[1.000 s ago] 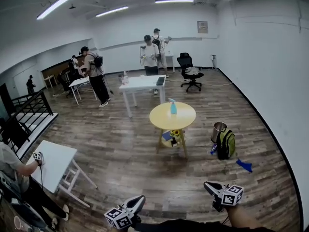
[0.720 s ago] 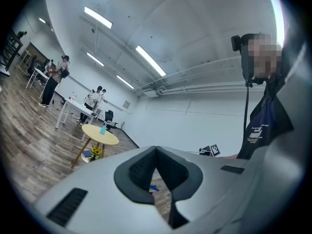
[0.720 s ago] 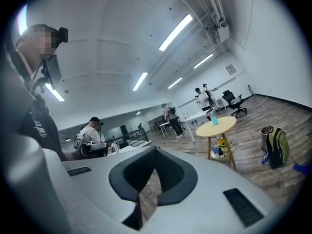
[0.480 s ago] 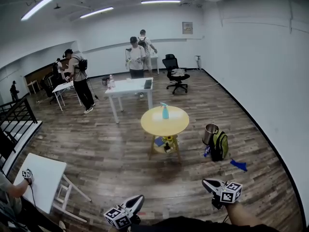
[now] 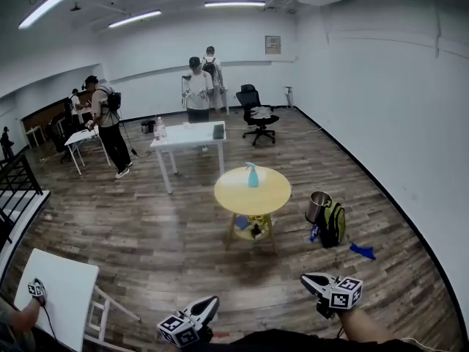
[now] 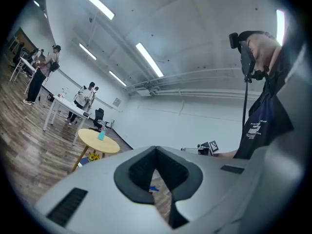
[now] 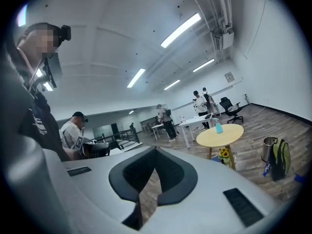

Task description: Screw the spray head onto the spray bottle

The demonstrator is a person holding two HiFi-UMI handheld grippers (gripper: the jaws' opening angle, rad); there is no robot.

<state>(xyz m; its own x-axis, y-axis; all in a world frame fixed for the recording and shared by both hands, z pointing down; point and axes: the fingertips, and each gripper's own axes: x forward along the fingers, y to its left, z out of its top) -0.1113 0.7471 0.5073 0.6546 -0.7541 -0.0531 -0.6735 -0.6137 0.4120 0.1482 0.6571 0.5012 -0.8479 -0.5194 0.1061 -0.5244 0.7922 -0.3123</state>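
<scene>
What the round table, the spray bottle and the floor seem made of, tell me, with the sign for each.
Round table: smooth, matte, pale yellow top on light legs, probably painted or laminated wood; uncertain.
Spray bottle: even light blue, likely plastic; too small to be sure.
Floor: grey-brown planks with visible grain and seams, wood or wood-look laminate.

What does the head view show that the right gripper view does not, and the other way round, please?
Only the head view shows the left gripper, shut and empty. Only the right gripper view shows the camera on the wearer's head. Both show the right gripper, shut and empty, the round yellow table with the blue spray bottle on it, and the green backpack beside it.
</scene>
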